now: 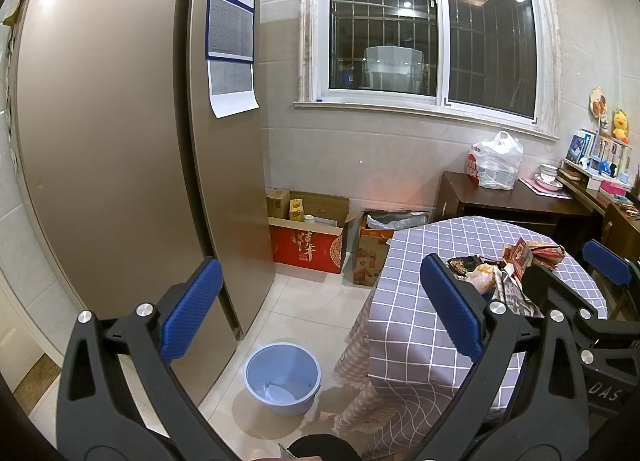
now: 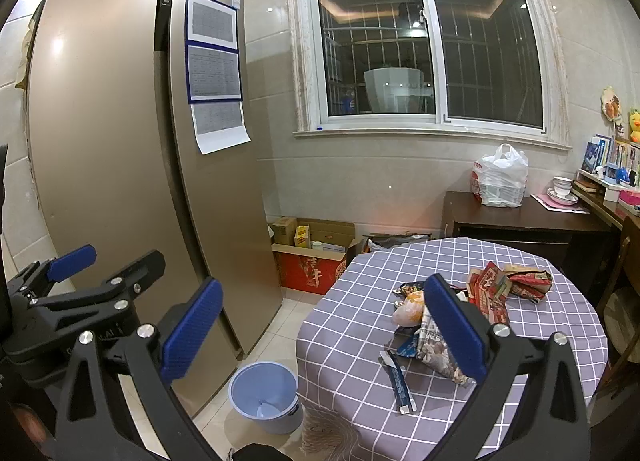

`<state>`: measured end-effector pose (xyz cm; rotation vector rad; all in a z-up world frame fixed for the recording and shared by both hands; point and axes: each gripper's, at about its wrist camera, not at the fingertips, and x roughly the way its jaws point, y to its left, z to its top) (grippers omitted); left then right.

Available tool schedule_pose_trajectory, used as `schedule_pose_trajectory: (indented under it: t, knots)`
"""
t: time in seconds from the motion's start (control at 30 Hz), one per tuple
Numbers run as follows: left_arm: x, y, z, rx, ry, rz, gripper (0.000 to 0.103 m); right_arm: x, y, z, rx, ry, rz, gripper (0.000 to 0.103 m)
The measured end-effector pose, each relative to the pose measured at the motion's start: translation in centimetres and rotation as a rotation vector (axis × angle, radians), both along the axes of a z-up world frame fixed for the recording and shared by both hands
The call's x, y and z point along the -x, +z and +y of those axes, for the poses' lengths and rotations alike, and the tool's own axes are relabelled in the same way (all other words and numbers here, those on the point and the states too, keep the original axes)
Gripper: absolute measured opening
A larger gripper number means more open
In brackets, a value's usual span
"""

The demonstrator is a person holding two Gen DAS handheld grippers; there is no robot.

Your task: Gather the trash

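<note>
Blue foil sachet on the grey checked tablecloth shows only in the right view. Both the left gripper and the right gripper hover with jaws spread, empty, above the round blue plastic bin.

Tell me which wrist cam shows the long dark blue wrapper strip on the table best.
Right wrist. The blue wrapper strip lies unobstructed on the checked tablecloth near the table's front edge. In the left wrist view it isn't visible; the left gripper and right gripper cover that part of the table.

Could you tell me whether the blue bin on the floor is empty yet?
Nearly empty: the bin stands upright, and only one pale scrap shows on its bottom. The wrappers lie on the table.
</note>
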<state>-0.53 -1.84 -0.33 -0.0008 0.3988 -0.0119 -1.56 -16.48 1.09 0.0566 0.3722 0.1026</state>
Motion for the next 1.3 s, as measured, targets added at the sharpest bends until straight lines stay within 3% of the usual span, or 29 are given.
schedule_pose_trajectory:
  t: [1.3]
  knots:
    - [-0.16, -0.23, 0.07, -0.003, -0.002, 0.003, 0.097, -0.13, -0.02, 0.20, -0.010, -0.002, 0.009, 0.099]
